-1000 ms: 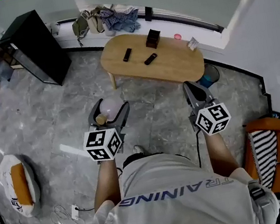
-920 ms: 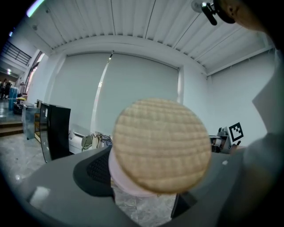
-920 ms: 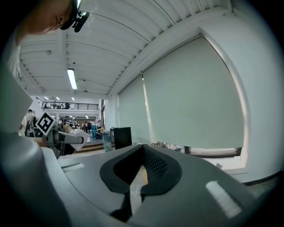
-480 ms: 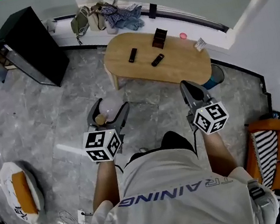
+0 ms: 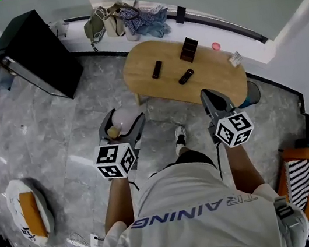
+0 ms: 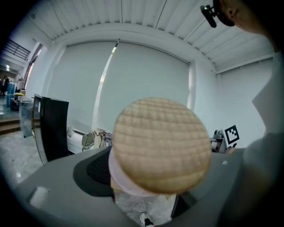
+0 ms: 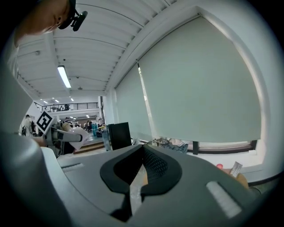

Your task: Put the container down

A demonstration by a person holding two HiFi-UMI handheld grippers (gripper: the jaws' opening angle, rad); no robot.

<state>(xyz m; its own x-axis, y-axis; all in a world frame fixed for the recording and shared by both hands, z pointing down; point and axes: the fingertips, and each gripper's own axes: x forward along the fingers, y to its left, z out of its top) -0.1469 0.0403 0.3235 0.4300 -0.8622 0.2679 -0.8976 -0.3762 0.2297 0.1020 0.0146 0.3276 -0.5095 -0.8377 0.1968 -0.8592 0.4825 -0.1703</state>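
Observation:
My left gripper [image 5: 122, 121] is shut on a clear container [image 5: 119, 120] with a round cork lid, held in the air above the grey marble floor. In the left gripper view the cork lid [image 6: 162, 146] fills the middle, and the left gripper [image 6: 151, 181] has a dark pad on either side of the body below it. My right gripper [image 5: 212, 100] hangs at the same height to the right, shut and empty. In the right gripper view the right gripper [image 7: 141, 175] shows its pads almost touching with nothing between them.
A low oval wooden table [image 5: 218, 79] stands just ahead, with two remotes [image 5: 157, 69] and a dark box [image 5: 190, 49] on it. A black cabinet [image 5: 36, 55] is at far left. A white and orange cushion [image 5: 28, 210] lies at the left, striped fabric [image 5: 297, 177] at the right.
The person has stepped toward the table, which now sits closer to the grippers; a shoe shows between the arms. Both grippers keep their pose and the container stays held.

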